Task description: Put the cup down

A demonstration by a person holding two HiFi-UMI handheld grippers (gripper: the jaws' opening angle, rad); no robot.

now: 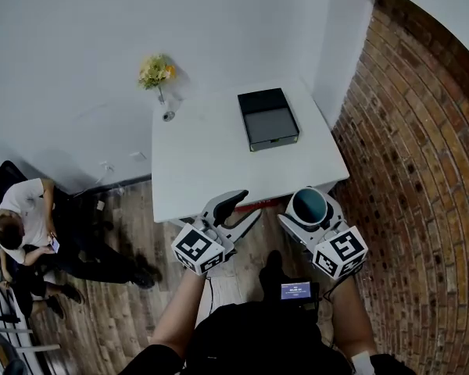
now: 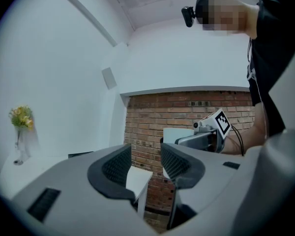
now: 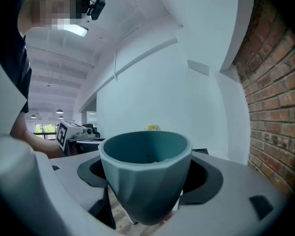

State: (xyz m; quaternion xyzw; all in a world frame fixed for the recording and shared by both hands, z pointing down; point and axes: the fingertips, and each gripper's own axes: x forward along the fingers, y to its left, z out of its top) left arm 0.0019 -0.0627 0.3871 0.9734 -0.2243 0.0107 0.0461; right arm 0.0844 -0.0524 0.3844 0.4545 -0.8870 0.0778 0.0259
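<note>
A teal faceted cup [image 3: 145, 181] stands upright between the jaws of my right gripper [image 3: 148, 171], which is shut on its sides. In the head view the cup [image 1: 309, 206] hangs in the right gripper [image 1: 306, 211] just off the near right edge of the white table [image 1: 211, 155], above the floor. My left gripper [image 1: 245, 207] is level with it at the table's near edge. Its jaws stand apart, and in the left gripper view the left gripper [image 2: 145, 163] has nothing between its dark ribbed pads [image 2: 117, 165].
On the table a black open box [image 1: 267, 118] lies at the far right and a vase of yellow flowers [image 1: 156, 71] stands at the far left corner. A brick wall [image 1: 422, 170] runs along the right. A person [image 1: 23, 225] sits at the left on the wooden floor.
</note>
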